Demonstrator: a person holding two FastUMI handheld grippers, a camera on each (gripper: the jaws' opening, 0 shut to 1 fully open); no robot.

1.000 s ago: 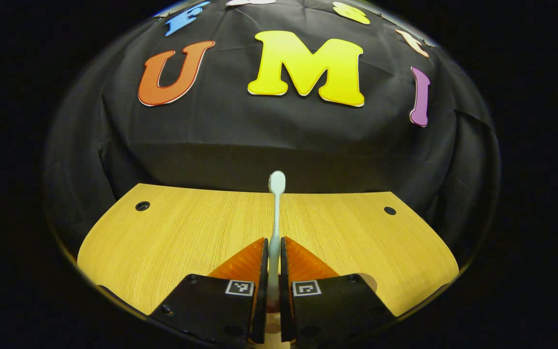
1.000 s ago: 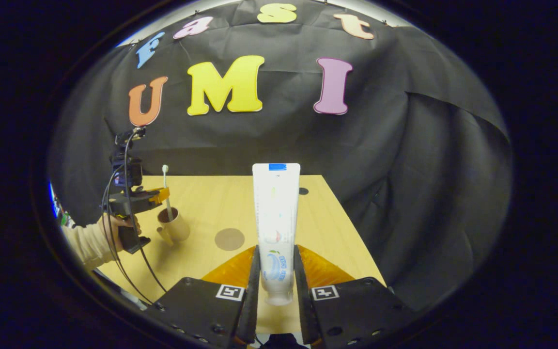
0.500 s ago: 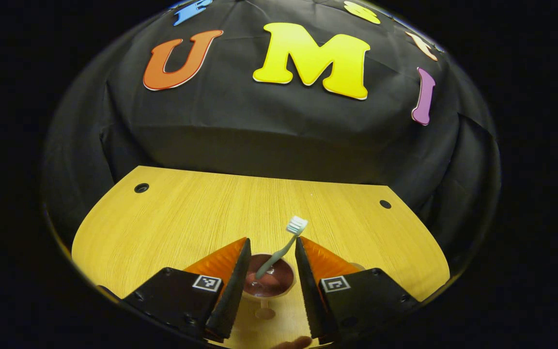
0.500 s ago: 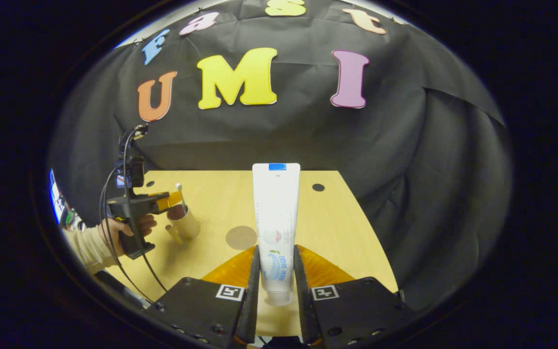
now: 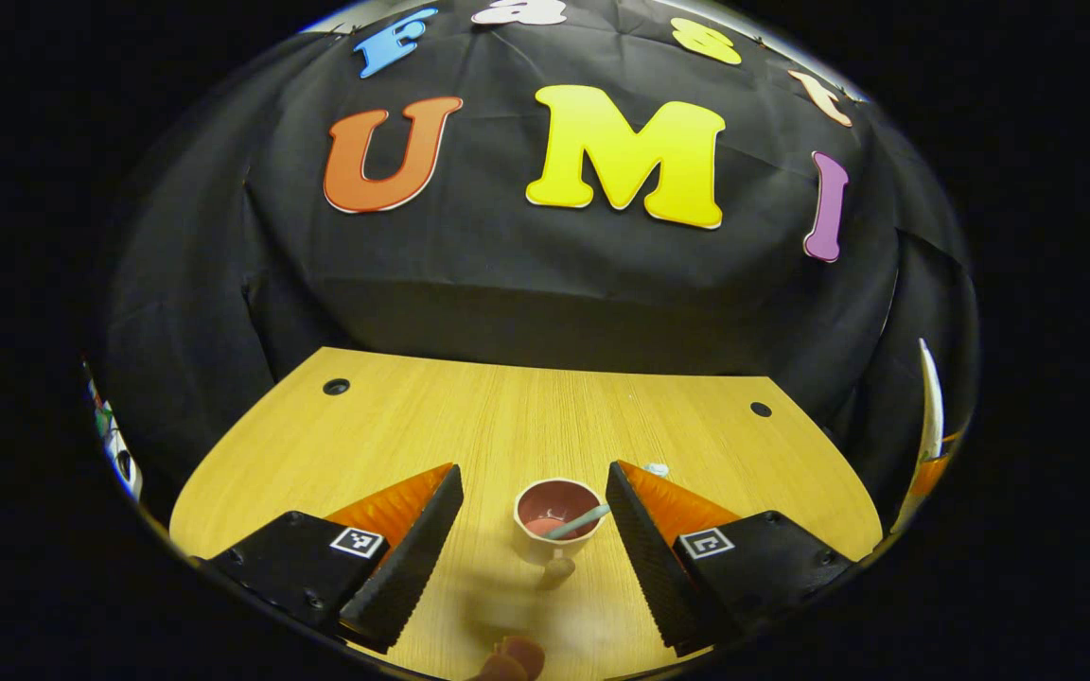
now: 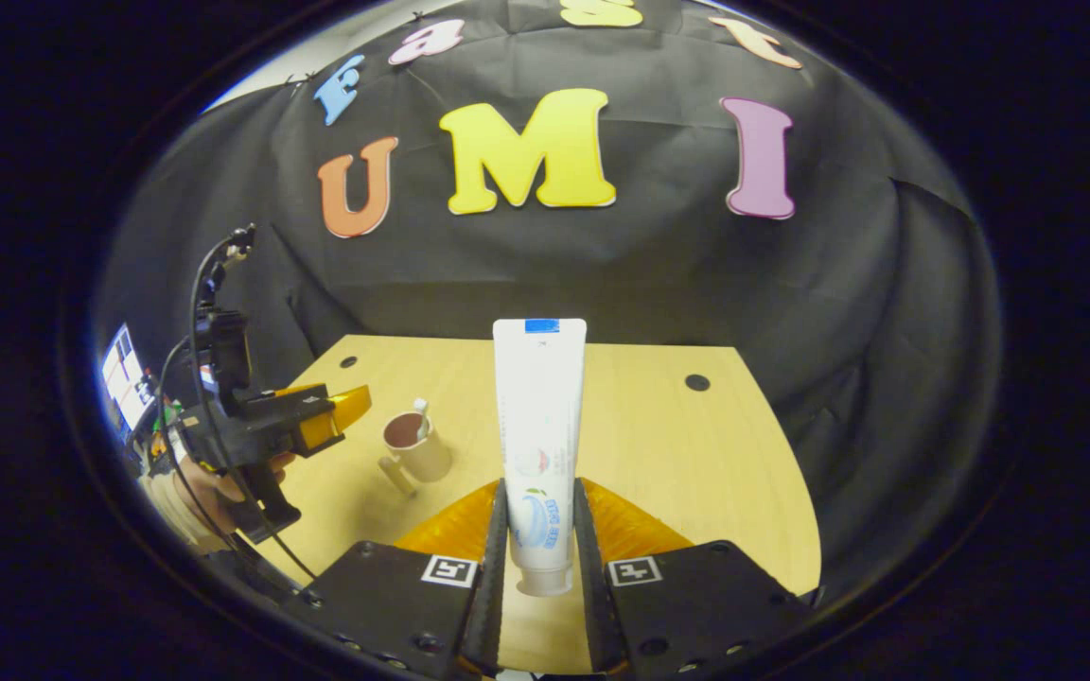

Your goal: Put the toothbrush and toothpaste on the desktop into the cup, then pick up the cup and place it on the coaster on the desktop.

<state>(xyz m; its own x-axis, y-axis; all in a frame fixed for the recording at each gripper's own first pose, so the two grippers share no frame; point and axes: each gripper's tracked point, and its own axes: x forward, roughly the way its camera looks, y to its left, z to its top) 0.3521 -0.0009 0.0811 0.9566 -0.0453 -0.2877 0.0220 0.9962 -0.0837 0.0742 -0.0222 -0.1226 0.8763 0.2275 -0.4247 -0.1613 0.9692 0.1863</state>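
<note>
Since the frame 1 second ago, your left gripper [image 5: 534, 511] has let go of the toothbrush [image 5: 575, 521] and pulled back from the cup [image 5: 555, 518]; back then its fingers were pressed on the handle, and half a second ago they had parted with the cup right between them. Now its 2 fingers stand wide apart, holding nothing, with the cup on the desktop [image 5: 507, 416] ahead of them and between their tips. The toothbrush leans inside the cup, its handle crossing the rim toward your left gripper's right finger; the bristle end shows just past that finger's tip in the left gripper view. The cup's handle points back toward you.

From the right gripper view, you can see the same cup [image 6: 416, 446] standing upright on the wooden desktop [image 6: 659, 445] with the toothbrush head [image 6: 420, 409] poking above its rim. Your left gripper [image 6: 342, 416] hovers just beside the cup, apart from it, with your hand [image 6: 209, 482] around its grip.

Your right gripper [image 6: 539, 530] has its 2 fingers closed against the sides of the toothpaste [image 6: 538, 426], near the cap end. The tube stands up along the fingers, flat crimped end topmost, above the desktop and well apart from the cup. That grip looks unchanged over the last second, though the view has swung so the cup now sits nearer the tube.
</note>
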